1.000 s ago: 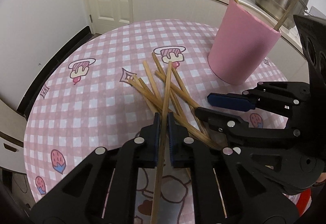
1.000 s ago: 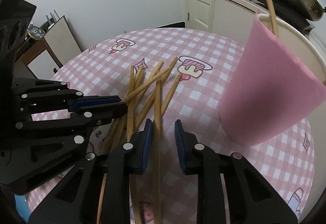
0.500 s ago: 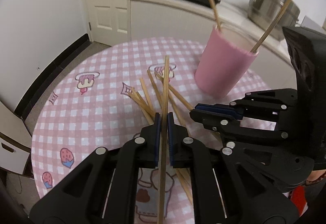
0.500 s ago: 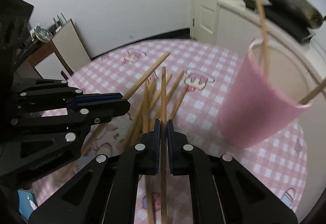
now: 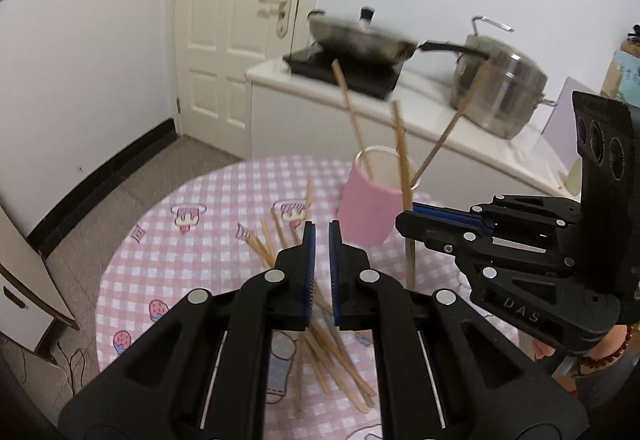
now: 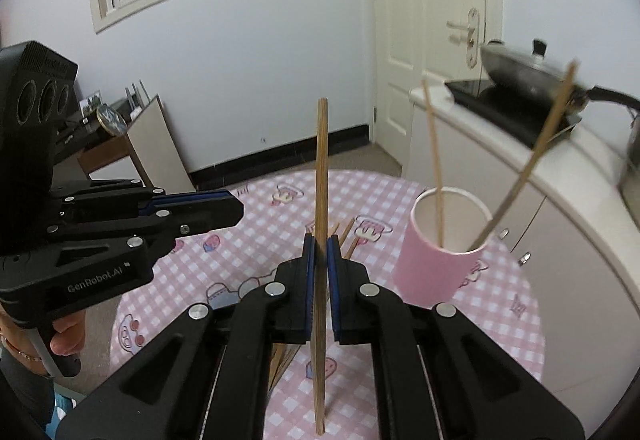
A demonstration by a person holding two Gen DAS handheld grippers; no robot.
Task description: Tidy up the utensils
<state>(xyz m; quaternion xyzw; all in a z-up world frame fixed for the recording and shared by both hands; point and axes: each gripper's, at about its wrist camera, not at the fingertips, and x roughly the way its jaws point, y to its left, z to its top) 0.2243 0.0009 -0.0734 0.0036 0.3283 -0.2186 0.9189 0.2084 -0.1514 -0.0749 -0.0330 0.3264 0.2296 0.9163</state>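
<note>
My left gripper [image 5: 320, 228] is shut on a chopstick [image 5: 308, 195] that pokes out just above its left fingertip, with a blurred length below the jaws. My right gripper [image 6: 320, 242] is shut on another chopstick [image 6: 321, 159], which stands almost upright. Both hang well above the round table [image 5: 168, 240] with its pink checked cloth. The pink cup [image 6: 436, 268] stands on the table to the right of the right gripper, with two chopsticks leaning in it. In the left wrist view the right gripper [image 5: 402, 215] and its stick [image 5: 400, 143] are in front of the cup [image 5: 370, 211]. Several loose chopsticks [image 5: 340, 360] lie on the cloth.
Behind the table a white counter [image 5: 472, 127] carries a wok [image 5: 360, 39] on a black hob and a steel pot [image 5: 500, 91]. A door [image 5: 240, 39] is at the back. A board [image 6: 160, 147] leans on the wall beside a low side table. A hand [image 6: 68, 336] grips the left gripper's handle.
The right jaws closed on a chopstick lying on the table. Both grippers then rose with their sticks, and the table and cup now sit lower and farther off in both views.
</note>
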